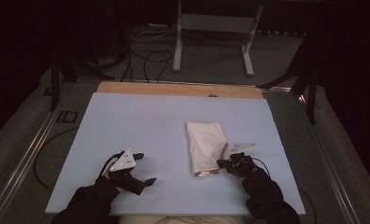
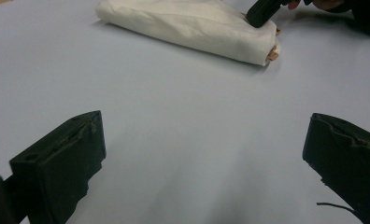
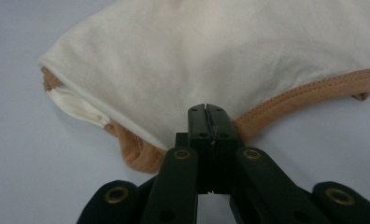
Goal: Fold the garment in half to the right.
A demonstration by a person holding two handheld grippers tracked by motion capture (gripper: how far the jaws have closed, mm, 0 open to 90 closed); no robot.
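Near the tabletop's (image 1: 127,116) front edge, the right gripper (image 3: 206,112) is pinching the folded cloth's (image 1: 204,144) tan hem, jaws fully closed; the left gripper (image 1: 138,169) is waiting wide open and empty; lifting the hem seems next.

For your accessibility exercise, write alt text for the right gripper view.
The right claw, jaws pressed together, pinches the tan-trimmed edge of a folded cream garment lying on a pale blue table surface.
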